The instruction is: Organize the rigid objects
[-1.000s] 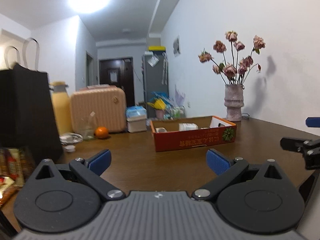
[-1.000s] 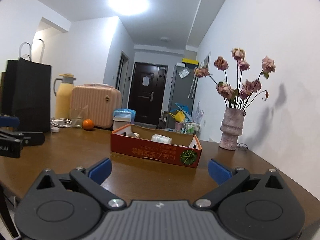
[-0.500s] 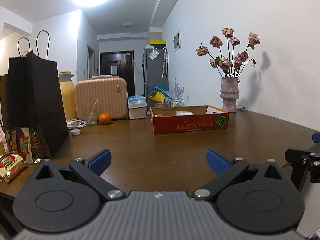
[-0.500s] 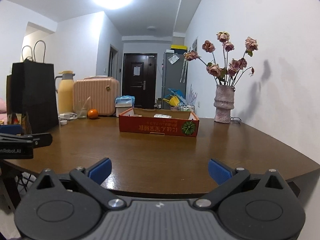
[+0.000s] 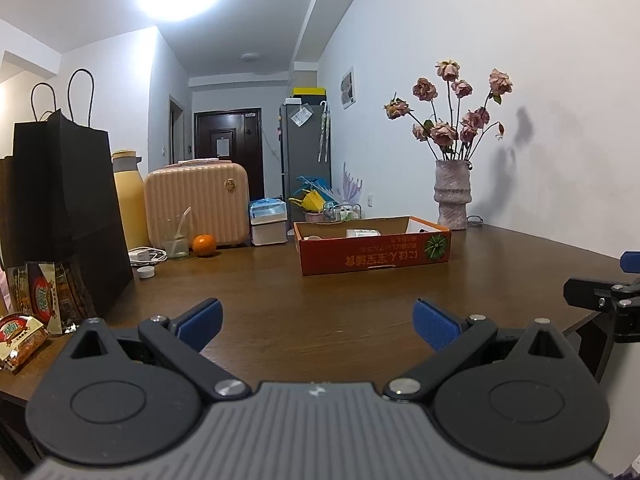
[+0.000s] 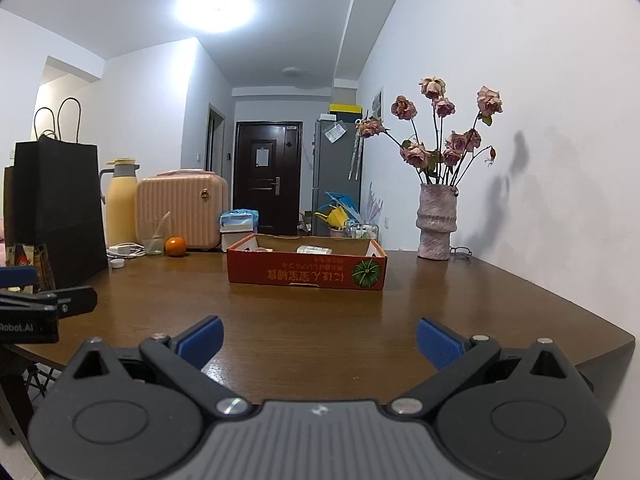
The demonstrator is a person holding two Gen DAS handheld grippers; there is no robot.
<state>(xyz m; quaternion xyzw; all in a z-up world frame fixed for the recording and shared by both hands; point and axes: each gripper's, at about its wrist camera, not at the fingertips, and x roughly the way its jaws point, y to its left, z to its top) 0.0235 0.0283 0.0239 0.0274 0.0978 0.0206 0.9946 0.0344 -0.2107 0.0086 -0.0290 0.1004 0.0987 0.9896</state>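
Observation:
A red cardboard box [image 5: 376,252] stands in the middle of the brown table [image 5: 280,292]; it also shows in the right wrist view [image 6: 306,274]. A white bottle [image 5: 362,233] lies inside it, with other small items I cannot make out. My left gripper [image 5: 316,322] is open and empty over the near table edge. My right gripper [image 6: 318,338] is open and empty at the near edge, to the right of the left one. Each gripper shows at the side of the other's view.
On the left stand a black paper bag [image 5: 64,216], snack packets [image 5: 36,300], a yellow thermos [image 5: 128,200], a pink case [image 5: 196,204], a glass [image 5: 174,238], an orange [image 5: 204,245] and a white cap [image 5: 146,273]. A vase of dried roses [image 5: 452,196] stands at the back right.
Both grippers pulled back from the box and dropped lower, then rose slightly. The box looks farther than a second ago. Both stayed open and empty.

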